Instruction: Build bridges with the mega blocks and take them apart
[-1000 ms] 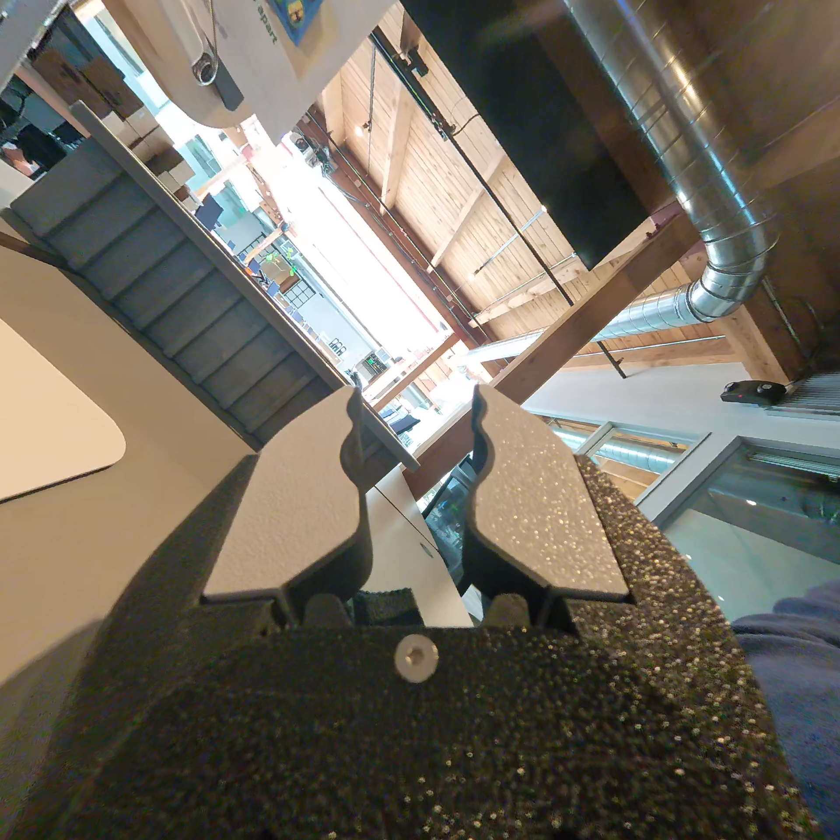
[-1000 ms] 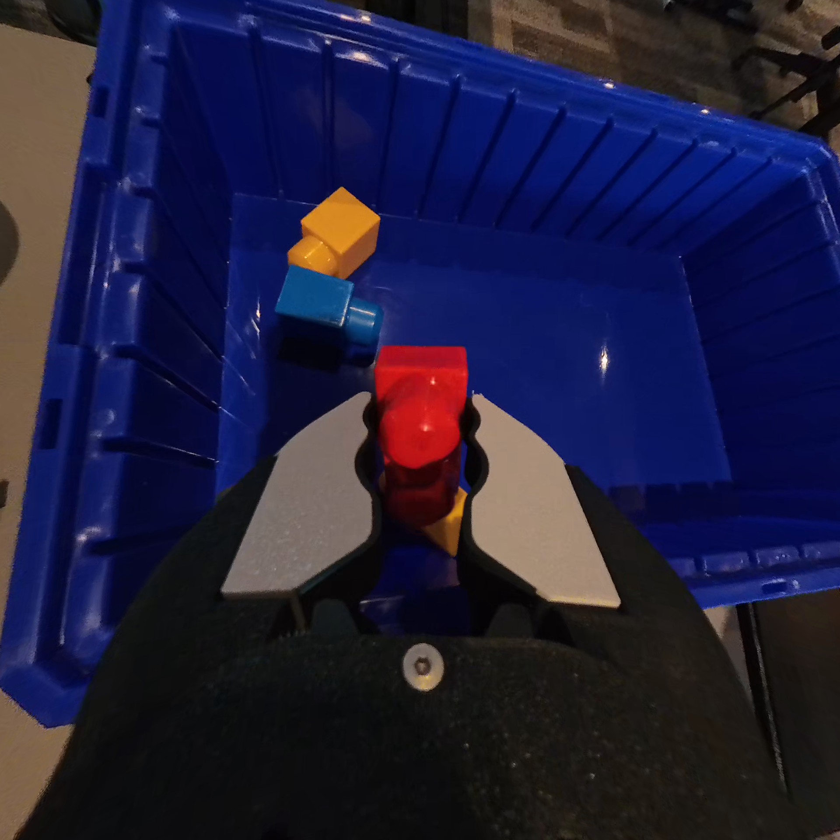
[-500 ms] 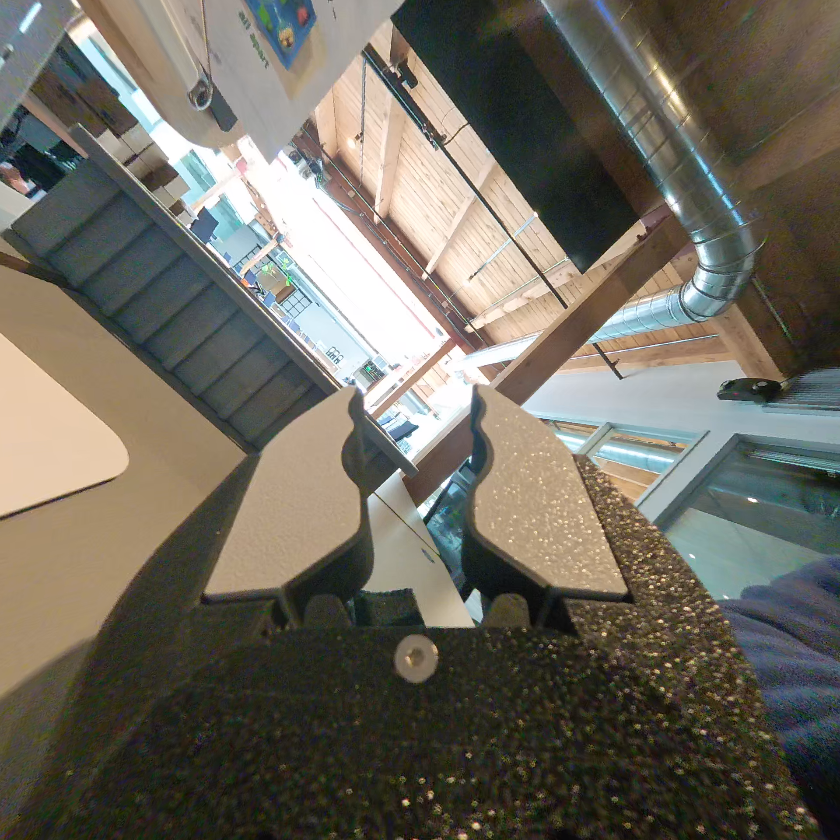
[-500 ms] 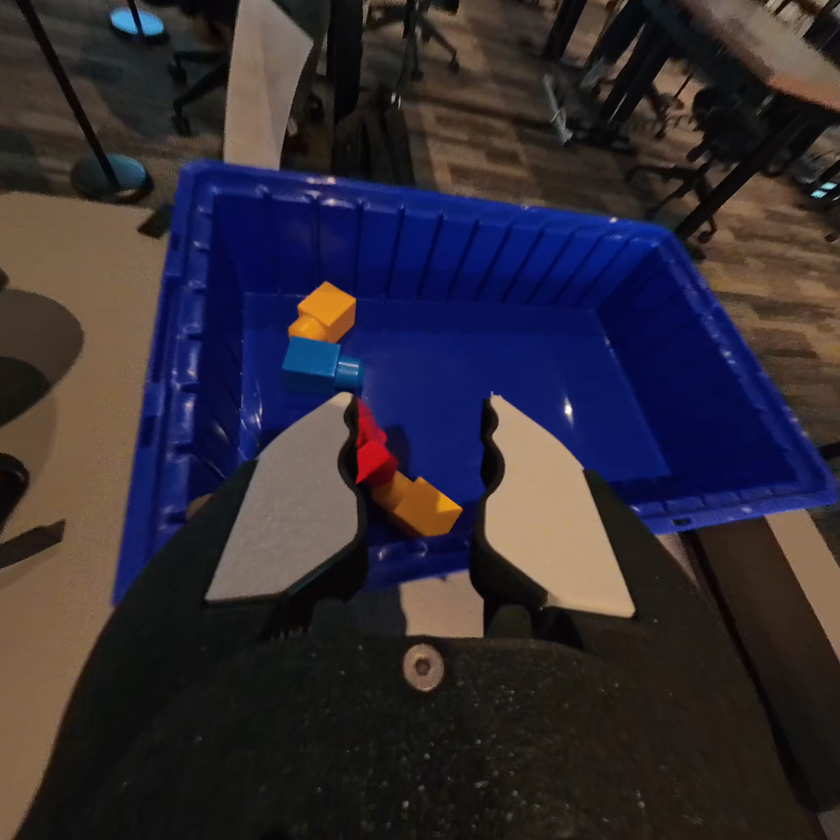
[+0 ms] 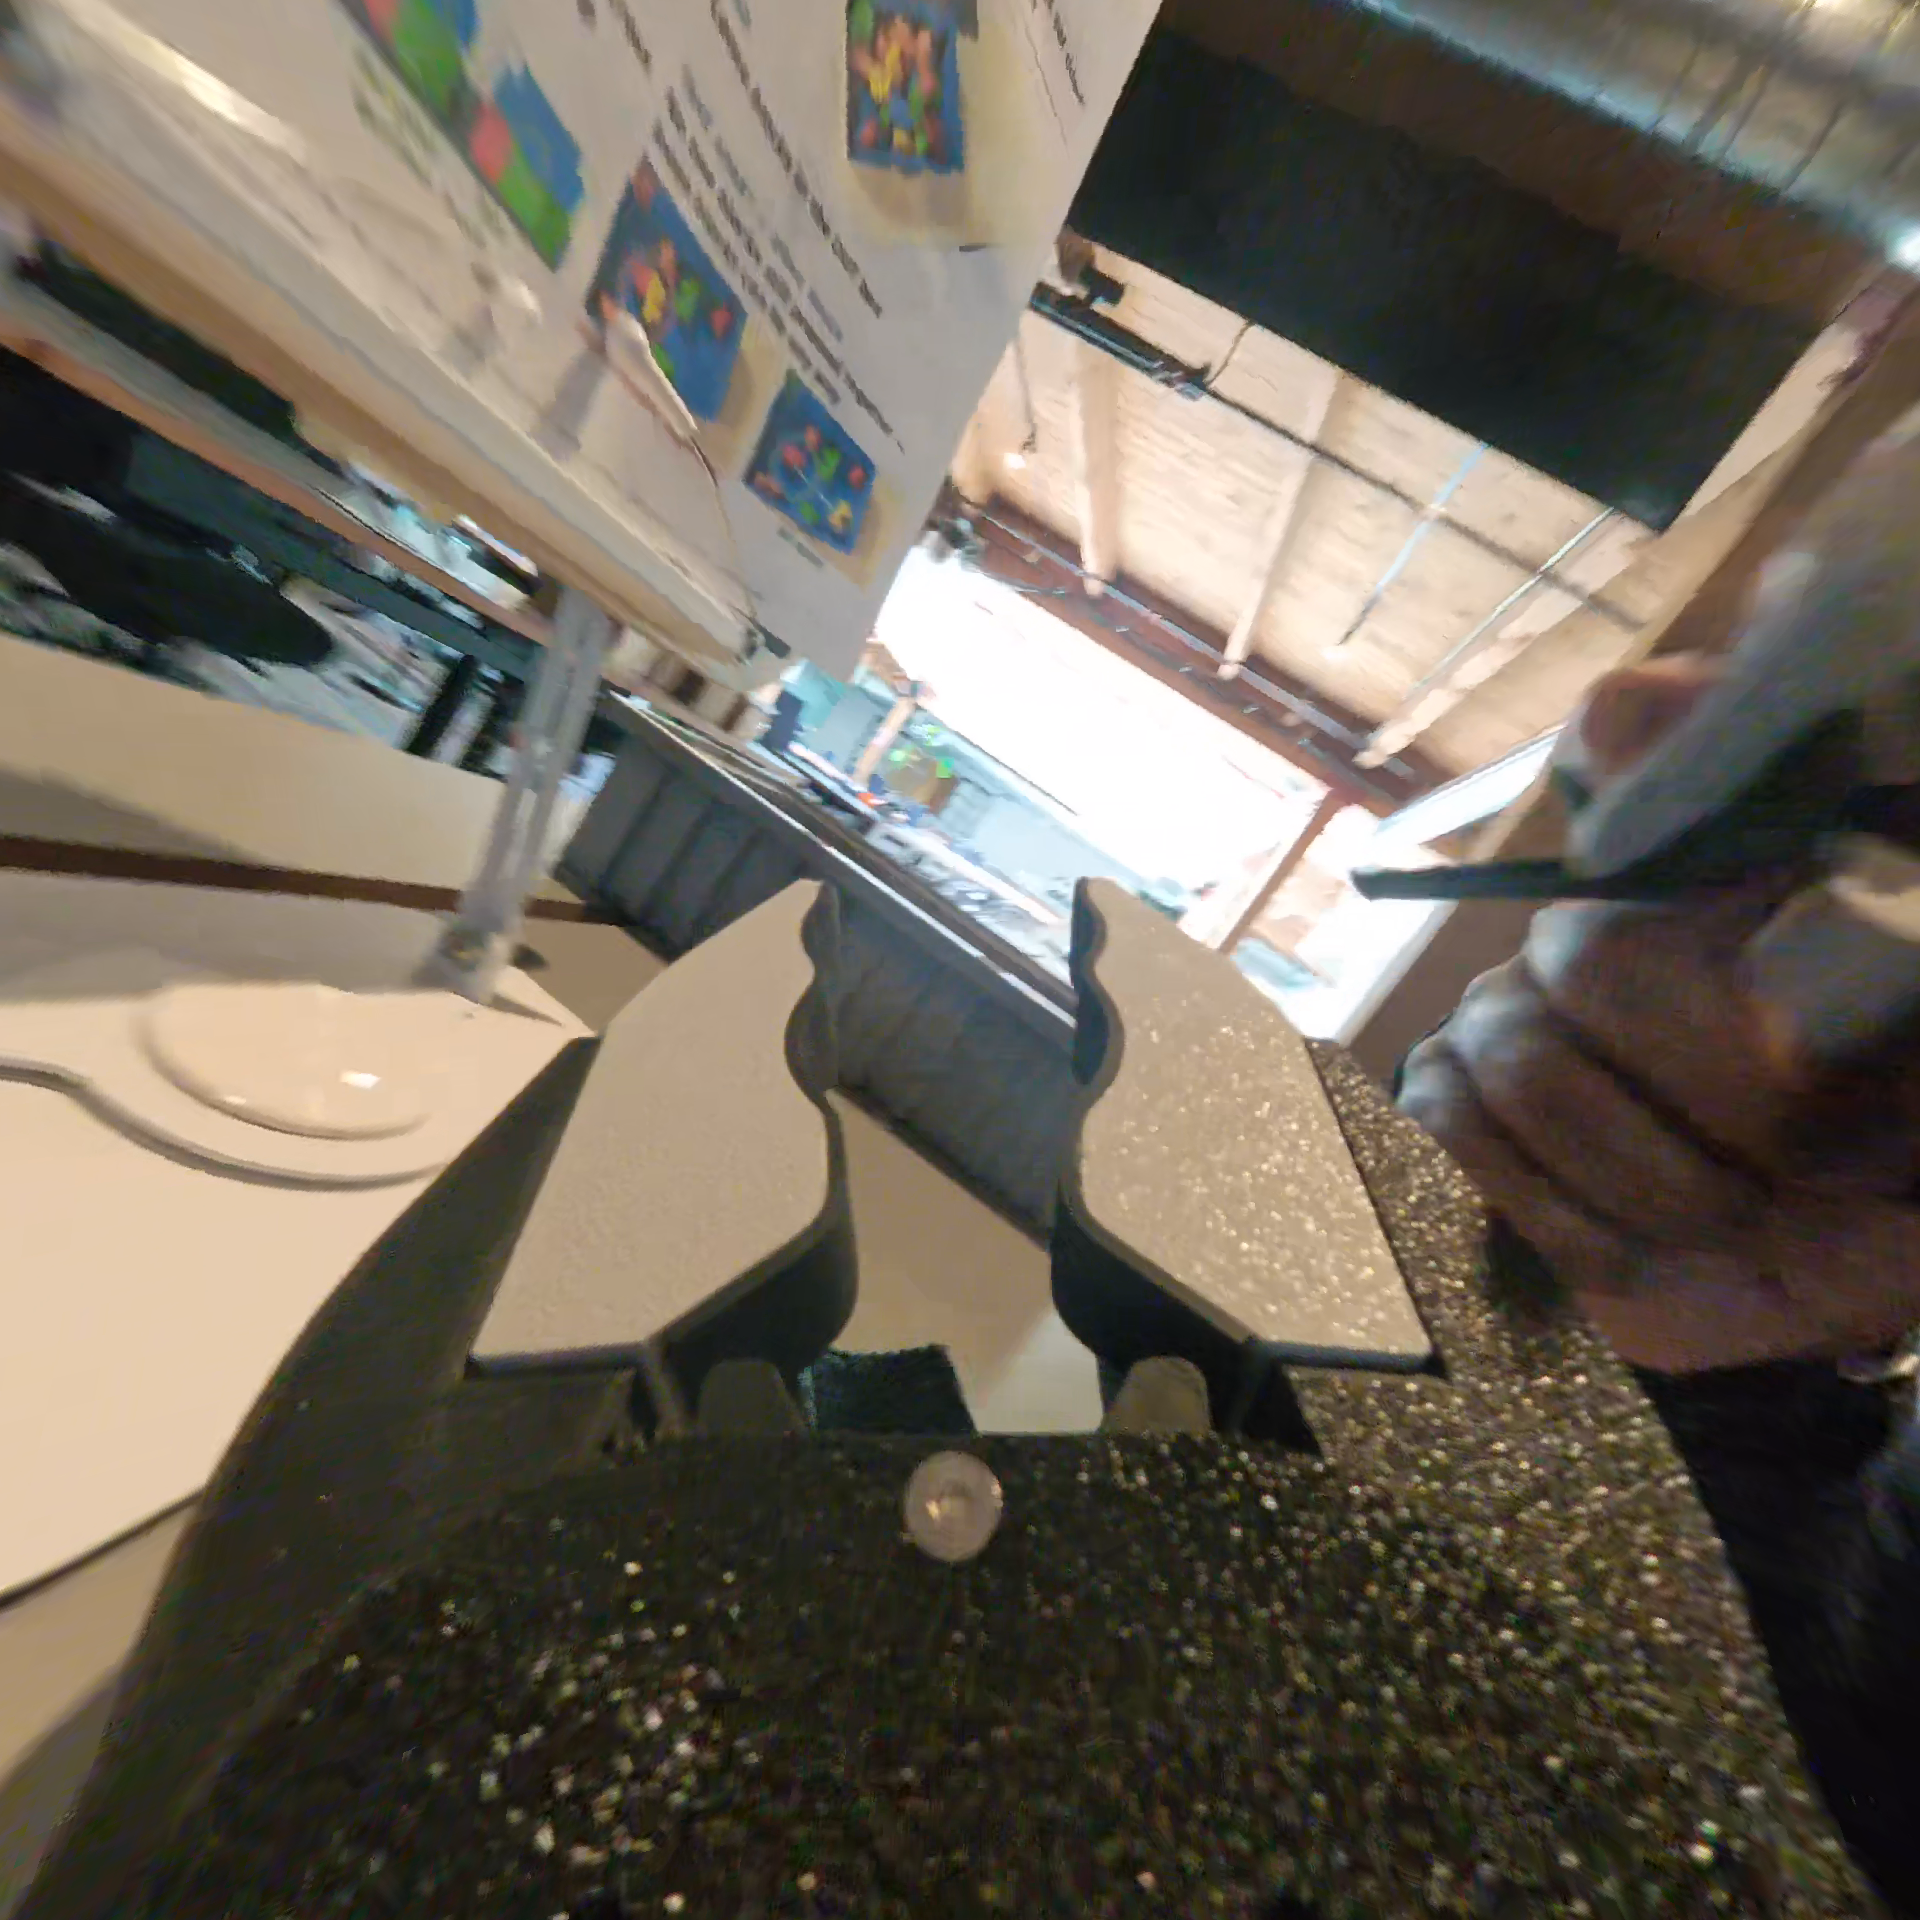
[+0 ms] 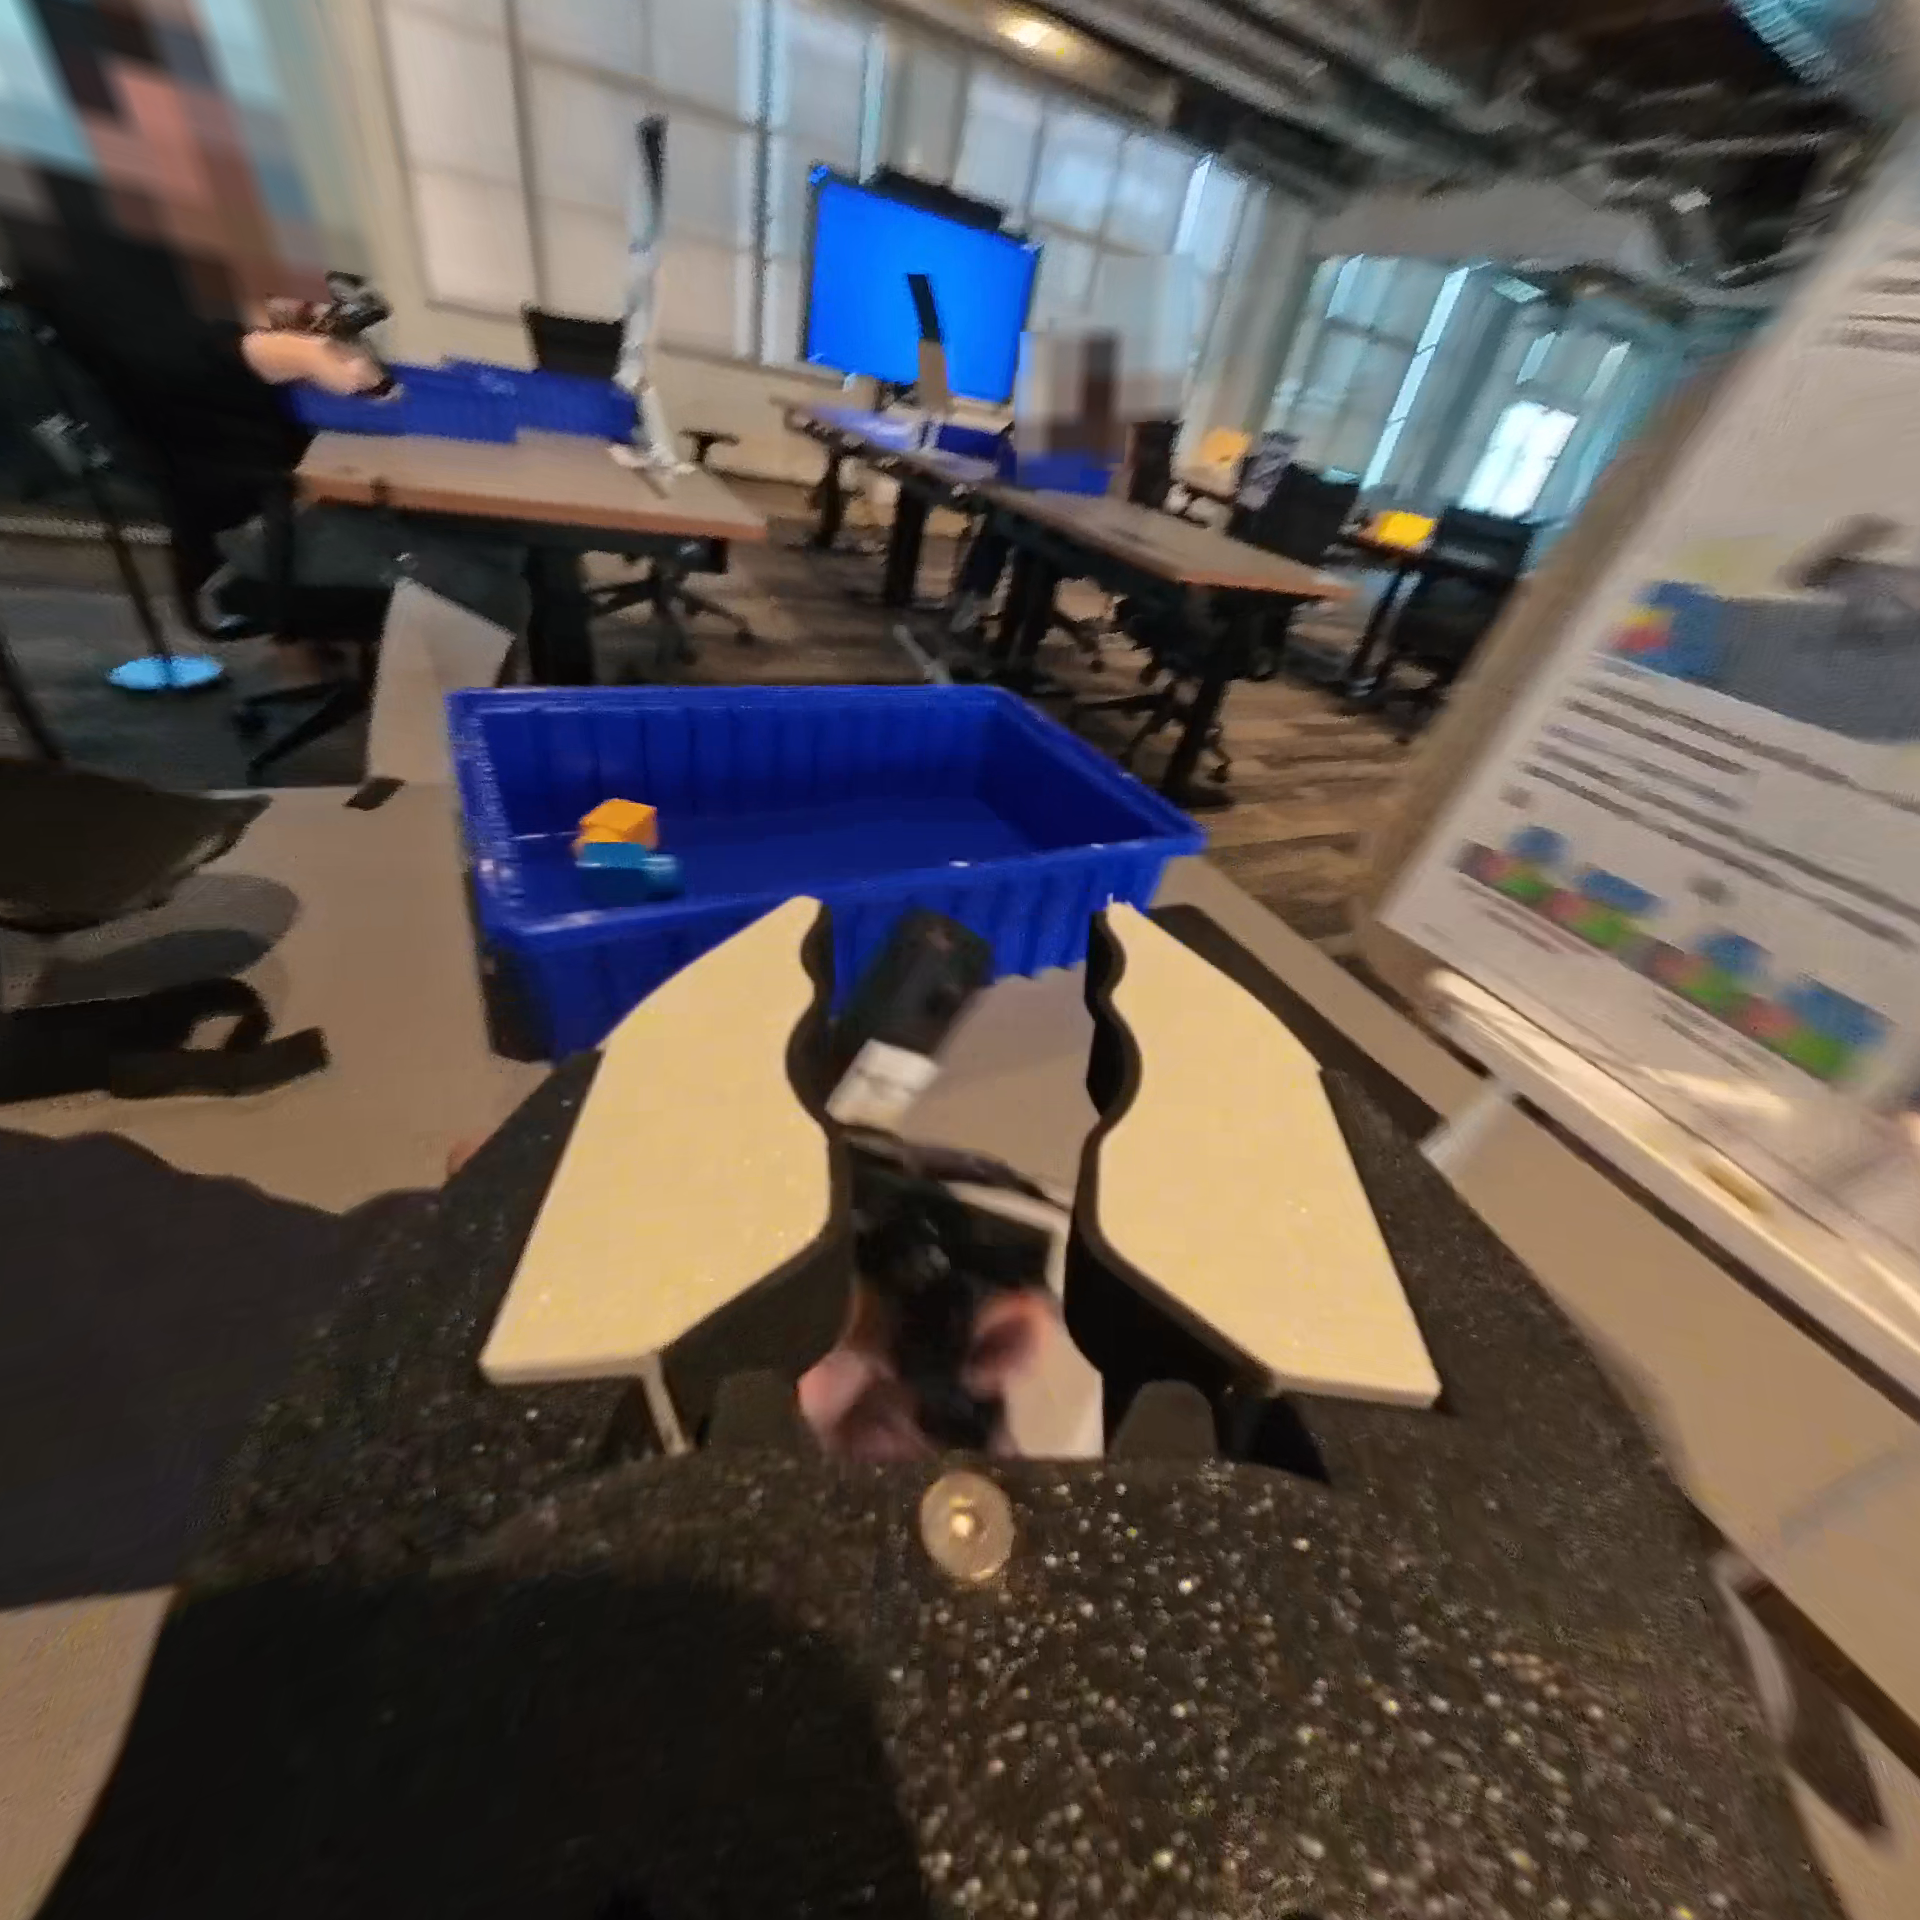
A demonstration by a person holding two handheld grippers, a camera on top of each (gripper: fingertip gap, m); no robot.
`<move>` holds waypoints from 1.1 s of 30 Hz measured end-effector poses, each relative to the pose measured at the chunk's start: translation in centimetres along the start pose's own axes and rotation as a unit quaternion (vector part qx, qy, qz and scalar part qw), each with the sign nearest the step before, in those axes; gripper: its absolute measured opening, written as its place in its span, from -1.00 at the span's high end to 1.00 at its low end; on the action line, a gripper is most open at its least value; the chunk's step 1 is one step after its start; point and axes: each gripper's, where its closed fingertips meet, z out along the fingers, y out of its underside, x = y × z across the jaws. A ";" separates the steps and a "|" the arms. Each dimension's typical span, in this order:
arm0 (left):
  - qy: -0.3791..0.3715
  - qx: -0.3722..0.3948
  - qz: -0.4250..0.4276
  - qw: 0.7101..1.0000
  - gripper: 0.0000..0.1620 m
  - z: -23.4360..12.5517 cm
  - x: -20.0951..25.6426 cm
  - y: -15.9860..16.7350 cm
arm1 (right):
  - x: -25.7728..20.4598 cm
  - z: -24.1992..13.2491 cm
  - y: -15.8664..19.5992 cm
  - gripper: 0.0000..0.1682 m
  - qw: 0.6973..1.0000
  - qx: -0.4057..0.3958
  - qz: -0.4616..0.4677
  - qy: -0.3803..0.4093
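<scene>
My right claw is spread wide and empty, the blurred orange block and blue block probably loose in the bin at eleven o'clock, so I'd approach level.

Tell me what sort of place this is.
Probably an open office or lab: rows of desks with office chairs, a big blue screen, and exposed ducts under a timber ceiling.

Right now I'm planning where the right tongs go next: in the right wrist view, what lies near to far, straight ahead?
Right tongs, open → black device lying just past the tips → blue bin holding an orange block and a blue block → long desks → blue screen.
</scene>
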 end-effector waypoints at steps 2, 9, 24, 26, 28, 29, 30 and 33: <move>-0.035 -0.002 0.075 0.997 0.49 -0.5 -0.3 -0.6 | 2.9 -3.3 2.0 0.52 0.999 0.025 0.008 0.045; -0.139 -0.052 0.286 0.947 0.47 -2.6 -0.2 -0.2 | 9.0 -9.2 10.8 0.52 0.989 0.022 0.066 0.134; -0.130 -0.161 0.406 0.890 1.00 -1.3 1.0 4.5 | 11.2 -10.3 16.6 1.00 0.979 -0.049 0.081 0.180; -0.130 -0.169 0.410 0.887 1.00 -1.3 1.0 4.8 | 11.2 -10.3 16.6 1.00 0.979 -0.050 0.081 0.179; -0.132 -0.171 0.412 0.885 1.00 -1.3 0.9 4.9 | 11.2 -10.4 16.5 1.00 0.979 -0.046 0.084 0.177; -0.133 -0.172 0.413 0.885 1.00 -1.3 0.9 4.9 | 11.2 -10.4 16.5 1.00 0.979 -0.043 0.087 0.177; -0.133 -0.174 0.413 0.884 1.00 -1.3 0.9 4.9 | 11.3 -10.5 16.5 1.00 0.979 -0.041 0.089 0.176; -0.133 -0.176 0.417 0.882 1.00 -1.2 0.9 5.0 | 11.3 -10.6 16.4 1.00 0.979 -0.040 0.088 0.179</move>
